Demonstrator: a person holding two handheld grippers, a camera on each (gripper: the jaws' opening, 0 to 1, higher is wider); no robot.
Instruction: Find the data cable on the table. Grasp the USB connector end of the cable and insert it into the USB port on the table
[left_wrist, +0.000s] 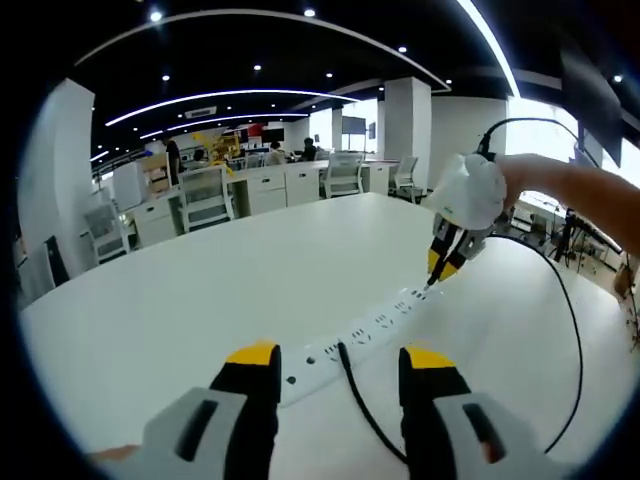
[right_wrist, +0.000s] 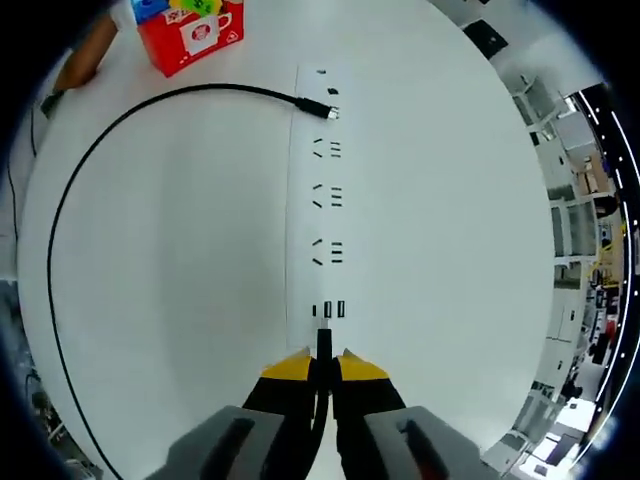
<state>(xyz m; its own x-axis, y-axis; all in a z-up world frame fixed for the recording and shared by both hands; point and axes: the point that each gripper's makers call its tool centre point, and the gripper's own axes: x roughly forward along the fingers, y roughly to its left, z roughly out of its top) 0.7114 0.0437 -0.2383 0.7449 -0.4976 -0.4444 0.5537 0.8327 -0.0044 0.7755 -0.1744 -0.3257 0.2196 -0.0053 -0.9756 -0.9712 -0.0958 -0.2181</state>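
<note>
The right claw (right_wrist: 323, 368), pinching the data cable's USB connector (right_wrist: 323, 345), hovers just short of the power strip's USB ports (right_wrist: 333, 309); insertion remains, while the left claw (left_wrist: 340, 362) stands spread.

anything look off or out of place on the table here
Nothing stands out. The white power strip lies flat and straight on the table. The right gripper holds the black cable's connector at the strip's USB ports, and the cable loops loosely. A red box sits upright.
</note>
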